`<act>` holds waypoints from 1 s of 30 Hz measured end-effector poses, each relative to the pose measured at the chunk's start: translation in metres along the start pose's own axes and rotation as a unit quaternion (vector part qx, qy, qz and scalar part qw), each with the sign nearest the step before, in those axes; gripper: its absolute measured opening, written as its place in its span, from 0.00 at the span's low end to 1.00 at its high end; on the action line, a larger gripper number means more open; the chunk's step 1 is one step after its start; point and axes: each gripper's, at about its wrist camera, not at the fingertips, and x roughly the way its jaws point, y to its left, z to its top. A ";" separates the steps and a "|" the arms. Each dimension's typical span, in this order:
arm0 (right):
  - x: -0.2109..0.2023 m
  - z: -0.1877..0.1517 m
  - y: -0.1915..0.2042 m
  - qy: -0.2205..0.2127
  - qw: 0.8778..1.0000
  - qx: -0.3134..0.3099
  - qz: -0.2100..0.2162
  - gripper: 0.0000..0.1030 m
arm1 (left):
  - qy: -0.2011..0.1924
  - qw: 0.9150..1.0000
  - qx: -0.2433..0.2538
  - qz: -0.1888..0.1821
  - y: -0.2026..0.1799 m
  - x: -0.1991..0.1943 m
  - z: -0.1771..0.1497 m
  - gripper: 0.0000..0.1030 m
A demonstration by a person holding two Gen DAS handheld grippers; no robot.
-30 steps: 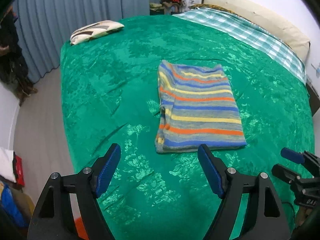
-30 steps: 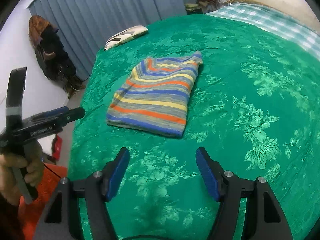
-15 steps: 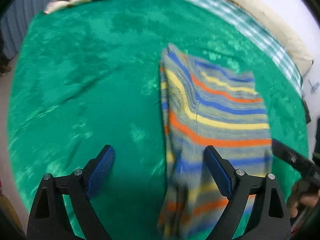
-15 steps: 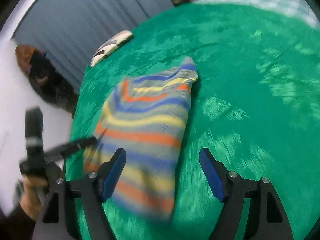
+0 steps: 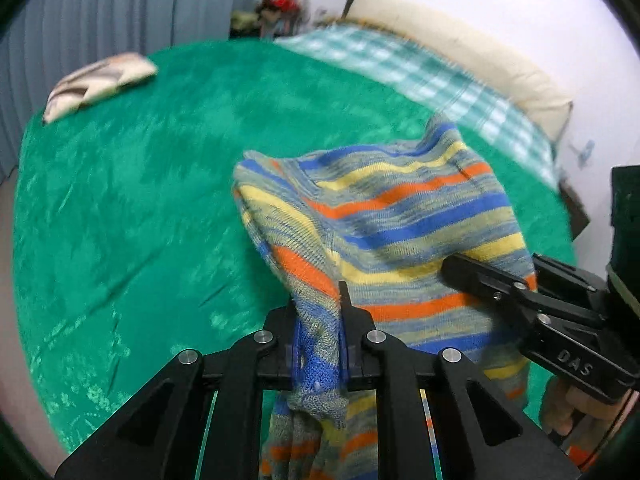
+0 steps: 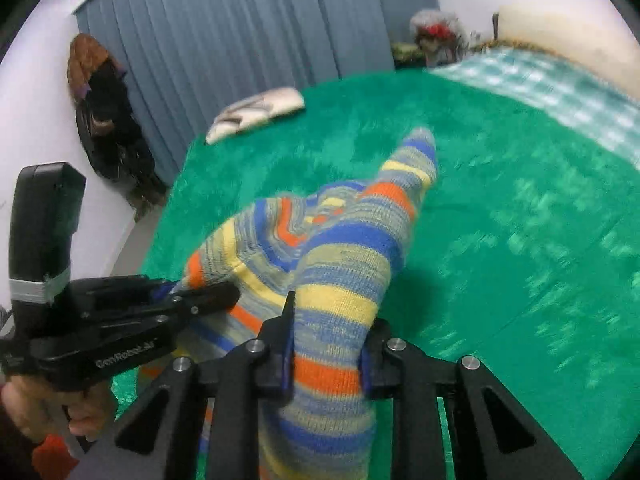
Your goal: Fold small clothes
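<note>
A folded striped knit garment, in blue, orange, yellow and grey, is lifted at its near edge off the green bedspread. My left gripper is shut on the garment's near left corner. My right gripper is shut on its near right corner. The far end of the garment still trails toward the bed. Each gripper shows in the other's view: the right one at right, the left one at left.
A small patterned pillow lies at the bed's far left corner. A checked sheet and a cream pillow run along the far right side. Grey curtains and hanging dark clothes stand beyond the bed.
Both grippers were open above the flat folded garment. They moved onto its near edge, shut on its two corners and lifted it off the bedspread.
</note>
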 end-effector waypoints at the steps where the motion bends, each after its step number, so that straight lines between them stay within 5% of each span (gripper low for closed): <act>1: -0.007 0.002 -0.005 -0.003 1.000 0.004 -0.003 0.26 | 0.000 1.000 0.003 0.004 -0.007 0.002 0.000 0.25; 2: -0.011 0.001 -0.011 0.001 1.000 0.008 -0.008 0.37 | 0.008 1.000 0.006 0.015 -0.009 0.007 -0.003 0.35; 3: -0.011 -0.002 -0.020 0.019 0.999 0.012 -0.023 0.67 | 0.020 0.999 0.009 0.039 -0.009 0.013 -0.008 0.65; 4: -0.012 -0.009 -0.029 0.037 0.998 0.016 -0.052 0.82 | 0.032 0.996 0.011 0.083 -0.010 0.016 -0.019 0.80; 5: -0.017 -0.016 -0.037 0.041 0.996 0.018 -0.077 0.93 | 0.030 0.993 0.013 0.113 -0.010 0.012 -0.032 0.80; 11: -0.087 -0.080 -0.027 0.067 0.988 0.003 -0.137 0.94 | 0.029 0.982 0.013 0.186 -0.025 -0.054 -0.105 0.93; 16: -0.152 -0.117 0.013 0.068 0.990 0.029 -0.124 1.00 | 0.027 0.986 -0.010 0.167 -0.038 -0.118 -0.131 0.95; 19: -0.186 -0.132 0.039 0.058 0.988 0.022 -0.141 1.00 | 0.019 0.982 -0.005 0.190 -0.051 -0.149 -0.138 0.96; 23: -0.209 -0.141 0.060 0.052 0.985 0.014 -0.164 1.00 | -0.008 0.971 0.030 0.237 -0.074 -0.183 -0.145 0.98; 26: -0.226 -0.146 0.066 0.053 0.985 0.032 -0.162 1.00 | -0.025 0.954 0.047 0.294 -0.088 -0.201 -0.151 0.98; 30: -0.239 -0.148 0.073 0.059 0.983 0.029 -0.171 1.00 | 0.005 0.966 0.041 0.256 -0.091 -0.210 -0.151 0.99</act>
